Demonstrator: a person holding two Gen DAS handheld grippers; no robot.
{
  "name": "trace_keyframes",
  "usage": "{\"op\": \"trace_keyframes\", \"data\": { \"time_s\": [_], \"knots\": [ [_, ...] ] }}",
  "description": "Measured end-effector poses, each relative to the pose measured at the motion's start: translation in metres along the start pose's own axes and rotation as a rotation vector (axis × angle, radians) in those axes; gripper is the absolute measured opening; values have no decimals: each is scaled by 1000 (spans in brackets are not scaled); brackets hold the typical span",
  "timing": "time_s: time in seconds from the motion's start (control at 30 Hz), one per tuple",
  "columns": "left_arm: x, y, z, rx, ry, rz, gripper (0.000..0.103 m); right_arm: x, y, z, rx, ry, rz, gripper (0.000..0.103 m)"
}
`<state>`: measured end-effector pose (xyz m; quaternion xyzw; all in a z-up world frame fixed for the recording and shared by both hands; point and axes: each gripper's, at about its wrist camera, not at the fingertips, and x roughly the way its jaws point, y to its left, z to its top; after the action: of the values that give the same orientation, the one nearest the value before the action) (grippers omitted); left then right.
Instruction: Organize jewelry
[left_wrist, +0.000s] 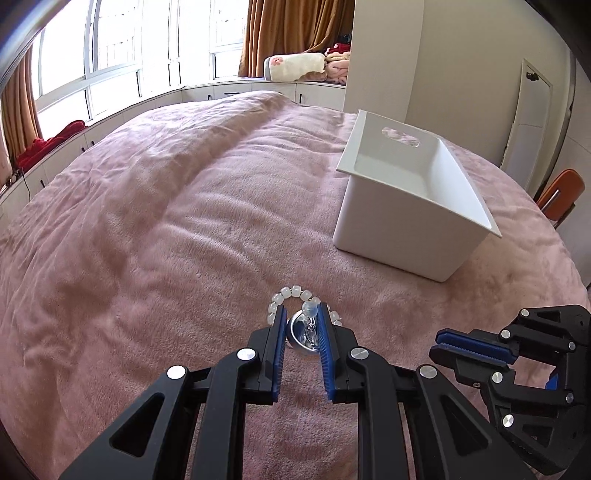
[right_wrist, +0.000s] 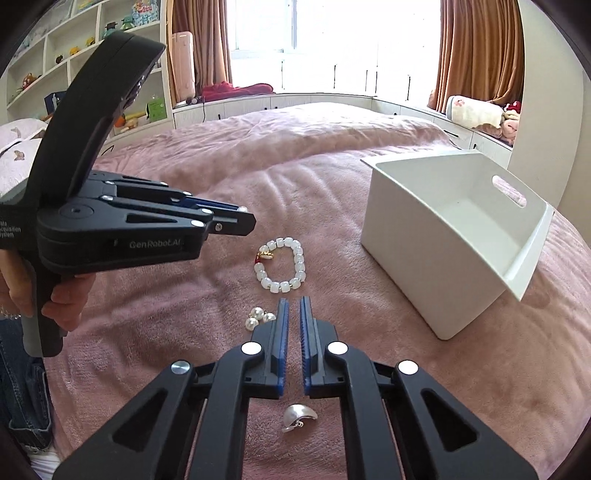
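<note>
My left gripper (left_wrist: 301, 315) is shut on a round silver earring (left_wrist: 301, 334), which sits between its blue pads above the pink blanket. Just beyond its fingertips lies a white bead bracelet (left_wrist: 291, 293). In the right wrist view the same bracelet (right_wrist: 282, 266), with a small gold charm, lies ahead of my right gripper (right_wrist: 294, 306). That gripper is shut with nothing between its pads. A second silver earring (right_wrist: 297, 417) lies on the blanket beneath it, and a cluster of pearl earrings (right_wrist: 258, 317) sits just left of its fingertips.
A white plastic bin (right_wrist: 454, 236) with a handle slot stands empty on the bed to the right, also in the left wrist view (left_wrist: 413, 206). A hand holds the left gripper (right_wrist: 243, 221) at the left. Windows, curtains, shelves and a chair surround the bed.
</note>
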<state>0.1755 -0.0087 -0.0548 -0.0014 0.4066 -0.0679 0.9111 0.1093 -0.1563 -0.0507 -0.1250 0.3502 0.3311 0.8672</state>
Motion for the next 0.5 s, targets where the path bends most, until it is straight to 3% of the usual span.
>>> {"op": "trace_keyframes", "data": {
  "time_s": [0.23,0.27,0.3,0.33,0.37,0.5],
  "knots": [
    [4,1,-9,2,28,10,21,15,0,-18,23,83,4,9],
    [6,2,-11,0,35,13,21,17,0,-21,23,91,-2,21],
    [8,3,-13,-3,42,17,21,18,0,-24,22,91,-21,43],
    [9,4,-16,-5,47,20,21,18,0,-27,23,83,-31,52],
    [11,6,-19,-8,54,22,21,17,-2,-30,32,76,-34,56],
    [16,10,-29,-23,72,24,21,20,-13,-40,68,84,-33,55]
  ]
}}
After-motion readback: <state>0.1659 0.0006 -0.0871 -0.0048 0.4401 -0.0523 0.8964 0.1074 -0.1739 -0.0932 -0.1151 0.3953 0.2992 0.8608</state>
